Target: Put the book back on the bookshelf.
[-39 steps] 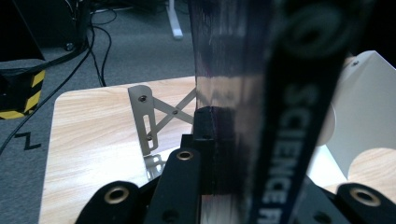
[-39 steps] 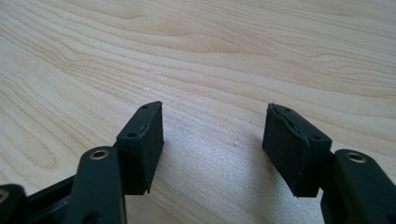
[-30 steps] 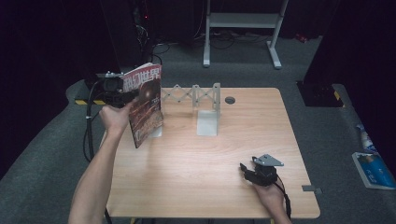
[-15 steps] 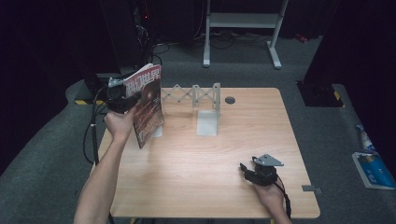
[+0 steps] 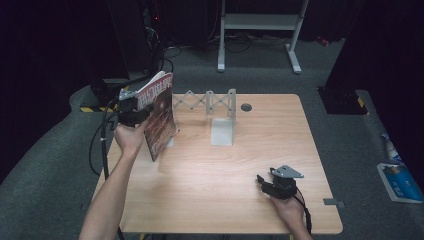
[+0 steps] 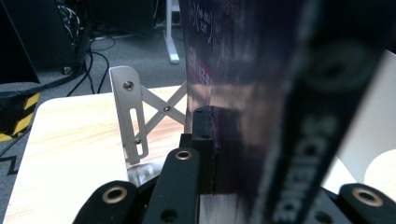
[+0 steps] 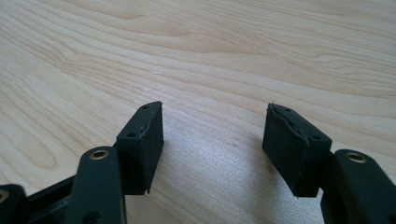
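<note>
Magazine (image 5: 161, 116) is standing upright over the left rear part of the counter (image 5: 210, 185), cover facing right in the high view, lower corner hanging just above or on the wood; contact there is not resolvable. Left tool (image 5: 131, 109) is gripping it from the left side, jaws pressed together on the pages. In the left gripper view the magazine (image 6: 243, 93) is running between the black jaws, one pad lying flat against its dark glossy cover, white spine lettering blurred in the foreground. Left hand (image 5: 129, 137) is holding the tool at about magazine mid-height, forearm coming in from the bottom edge.

Metal rack (image 5: 212, 105), an expanding lattice type with upright divider plates, is standing just beside the magazine on its right, along the rear of the counter. In the left gripper view one rack (image 6: 133, 116) plate with a slot and crossed struts is showing just left of the magazine, close behind the jaws.

Right tool (image 5: 277, 184) is resting on the counter near the front right, well apart from the magazine, held by the right hand (image 5: 289, 209). In the right gripper view its jaws are standing apart over bare wood, nothing between them.
</note>
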Demonstrator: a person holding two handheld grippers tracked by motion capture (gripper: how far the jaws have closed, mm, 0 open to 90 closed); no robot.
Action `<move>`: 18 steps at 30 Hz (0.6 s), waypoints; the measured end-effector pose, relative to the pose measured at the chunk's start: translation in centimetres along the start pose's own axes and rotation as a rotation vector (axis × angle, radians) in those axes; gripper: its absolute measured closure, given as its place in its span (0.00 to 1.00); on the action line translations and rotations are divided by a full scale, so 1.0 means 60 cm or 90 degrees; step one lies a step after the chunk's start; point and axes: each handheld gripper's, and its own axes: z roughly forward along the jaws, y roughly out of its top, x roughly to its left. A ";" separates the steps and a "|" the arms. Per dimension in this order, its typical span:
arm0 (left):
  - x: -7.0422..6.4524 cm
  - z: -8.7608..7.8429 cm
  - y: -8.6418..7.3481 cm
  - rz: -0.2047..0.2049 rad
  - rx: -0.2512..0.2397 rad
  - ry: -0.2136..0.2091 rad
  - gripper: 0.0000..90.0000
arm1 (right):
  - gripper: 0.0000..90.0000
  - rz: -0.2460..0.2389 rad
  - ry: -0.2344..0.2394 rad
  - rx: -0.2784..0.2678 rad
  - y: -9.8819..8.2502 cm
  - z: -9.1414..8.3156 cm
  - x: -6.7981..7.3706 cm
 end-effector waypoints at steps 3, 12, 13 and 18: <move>-0.001 0.000 0.003 0.004 0.016 0.000 0.91 | 0.43 0.000 0.001 0.000 0.000 0.000 0.000; 0.003 -0.003 0.008 -0.001 0.059 -0.008 0.91 | 0.43 0.000 0.000 0.000 0.000 0.000 0.000; 0.003 -0.003 0.008 -0.001 0.062 -0.008 0.91 | 0.43 0.000 0.001 0.000 0.000 0.000 0.000; 0.003 -0.005 0.013 0.006 0.083 -0.004 0.91 | 0.43 -0.002 0.000 0.000 0.000 0.000 0.000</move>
